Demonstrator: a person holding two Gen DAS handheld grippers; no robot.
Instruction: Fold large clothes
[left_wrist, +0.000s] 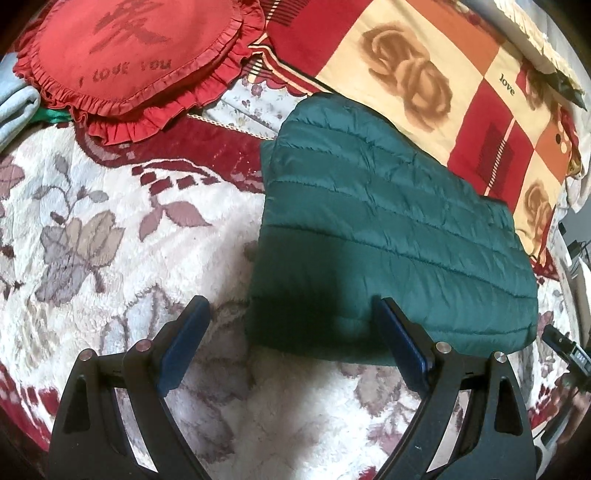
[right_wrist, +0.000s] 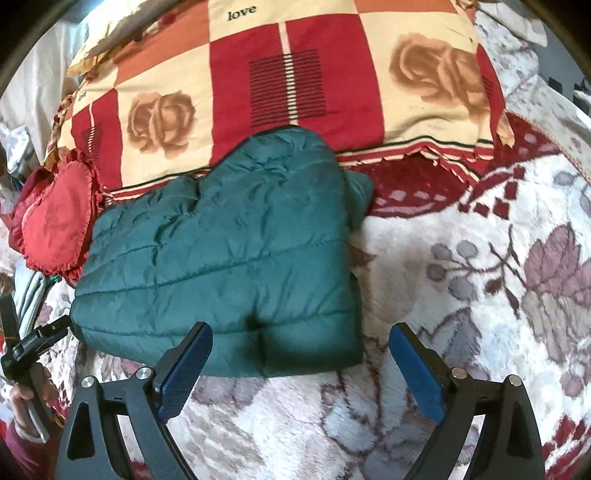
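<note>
A dark green quilted jacket (left_wrist: 388, 236) lies folded into a thick rectangle on a white and red floral blanket (left_wrist: 92, 240). My left gripper (left_wrist: 293, 310) hovers open just short of the jacket's near left corner, blue pads wide apart and nothing between them. In the right wrist view the same jacket (right_wrist: 229, 254) lies ahead. My right gripper (right_wrist: 301, 338) stands open over its near right corner, and nothing is pinched. The left gripper (right_wrist: 40, 338) shows at the far left edge there, held by a person's hand (right_wrist: 22, 391).
A red frilled heart cushion (left_wrist: 136, 62) lies at the back left. A red, cream and orange rose-print quilt (left_wrist: 424, 74) lies behind the jacket, touching its far edge. A light blue cloth (left_wrist: 14, 110) sits at the far left edge. The floral blanket (right_wrist: 498, 277) spreads to the right.
</note>
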